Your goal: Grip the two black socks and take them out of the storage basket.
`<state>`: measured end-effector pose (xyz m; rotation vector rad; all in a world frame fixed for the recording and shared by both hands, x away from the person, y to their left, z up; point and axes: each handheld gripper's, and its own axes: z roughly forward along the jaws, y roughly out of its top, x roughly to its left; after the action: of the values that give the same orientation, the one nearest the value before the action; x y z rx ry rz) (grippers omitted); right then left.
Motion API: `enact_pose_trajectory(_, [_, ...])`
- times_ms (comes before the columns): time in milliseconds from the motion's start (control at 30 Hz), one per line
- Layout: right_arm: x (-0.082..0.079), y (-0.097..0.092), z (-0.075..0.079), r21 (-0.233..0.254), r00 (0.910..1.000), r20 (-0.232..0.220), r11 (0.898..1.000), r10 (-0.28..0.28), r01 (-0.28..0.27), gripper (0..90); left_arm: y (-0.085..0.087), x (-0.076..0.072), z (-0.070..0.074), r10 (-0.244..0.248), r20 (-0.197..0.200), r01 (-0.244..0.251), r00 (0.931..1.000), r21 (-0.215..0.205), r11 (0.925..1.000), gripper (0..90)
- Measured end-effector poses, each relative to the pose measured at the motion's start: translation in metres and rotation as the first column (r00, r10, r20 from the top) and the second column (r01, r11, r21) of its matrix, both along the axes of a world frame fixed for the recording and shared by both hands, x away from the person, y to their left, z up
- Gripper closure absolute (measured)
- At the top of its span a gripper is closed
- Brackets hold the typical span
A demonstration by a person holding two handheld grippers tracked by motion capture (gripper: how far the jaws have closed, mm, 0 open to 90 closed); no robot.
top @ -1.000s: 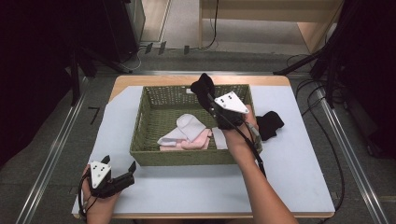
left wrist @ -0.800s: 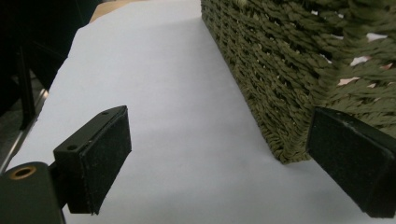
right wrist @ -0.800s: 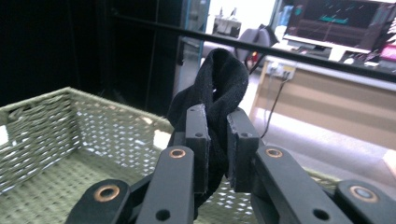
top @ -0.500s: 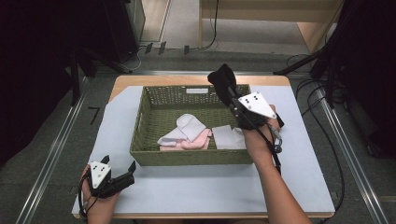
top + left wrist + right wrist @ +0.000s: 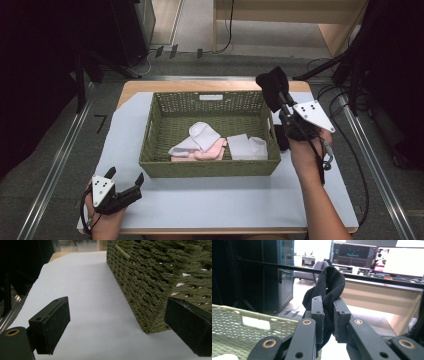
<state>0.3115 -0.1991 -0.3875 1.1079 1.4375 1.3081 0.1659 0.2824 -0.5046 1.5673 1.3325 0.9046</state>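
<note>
A: Table (image 5: 210, 210) first: it was covered by a pale sheet, and the woven basket (image 5: 207, 167) sat in the middle of it with white socks (image 5: 248, 147) and a pink sock (image 5: 210, 151) already lying inside.

B: And the black sock (image 5: 271, 86)?

A: It hung pinched in the right gripper (image 5: 327, 308), raised just past the basket's far right corner. The jaws were nearly closed, with only the cloth between them.

B: So how should that step have gone, in your view?

A: My guess was that the sock belonged in the basket. I'd have carried it inward over the bare floor near the right wall, lowered it well below the rim, and only then parted the jaws, so the loose toe couldn't drape over the weave.

B: The other hand?

A: The left gripper (image 5: 117, 322) rested low on the sheet just beside the basket's near left corner, jaws spread wide and holding nothing. It could have steadied the basket if needed.
</note>
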Motion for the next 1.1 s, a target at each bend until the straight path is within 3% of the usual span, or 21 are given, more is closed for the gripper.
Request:
enact_pose_trajectory(167, [-0.002,-0.025,-0.009,0.014,0.9982,-0.025,0.998,-0.054,0.054,81.8,0.000,0.000,0.000,0.000,0.001,0.000,1.0000,-0.004,1.0000,7.8])
enact_pose_trajectory(333, [-0.005,-0.044,-0.032,0.012,0.9924,-0.078,0.995,-0.095,0.097,81.6,0.002,-0.002,0.000,-0.002,0.016,0.002,0.9999,-0.016,0.9999,7.8])
enact_pose_trajectory(533, [-0.007,-0.065,-0.067,0.032,0.9774,-0.167,0.990,-0.130,0.137,81.4,0.002,-0.002,0.000,-0.002,0.022,0.003,0.9998,-0.021,0.9998,7.8])
enact_pose_trajectory(667, [-0.008,-0.075,-0.089,0.080,0.9631,-0.250,0.989,-0.099,0.122,79.0,0.002,-0.002,0.000,-0.003,0.022,0.003,0.9998,-0.019,0.9998,7.8])
enact_pose_trajectory(733, [-0.011,-0.078,-0.099,0.068,0.9581,-0.275,0.992,-0.080,0.102,70.7,0.001,-0.002,0.000,-0.003,0.022,0.004,0.9998,-0.018,0.9998,7.8])
enact_pose_trajectory(833, [-0.017,-0.083,-0.108,0.107,0.9558,-0.290,0.991,-0.047,0.081,52.7,0.001,-0.002,0.000,-0.002,0.024,0.002,0.9997,-0.019,0.9998,7.8])
enact_pose_trajectory(900, [-0.022,-0.087,-0.113,0.121,0.9542,-0.296,0.989,-0.043,0.082,45.2,0.001,-0.002,0.000,-0.002,0.020,0.003,0.9998,-0.016,0.9999,7.8])
enact_pose_trajectory(1100, [-0.045,-0.106,-0.122,0.179,0.9566,-0.292,0.982,0.001,0.054,33.1,0.000,-0.001,0.000,-0.006,0.009,0.006,0.9999,0.004,1.0000,7.8])
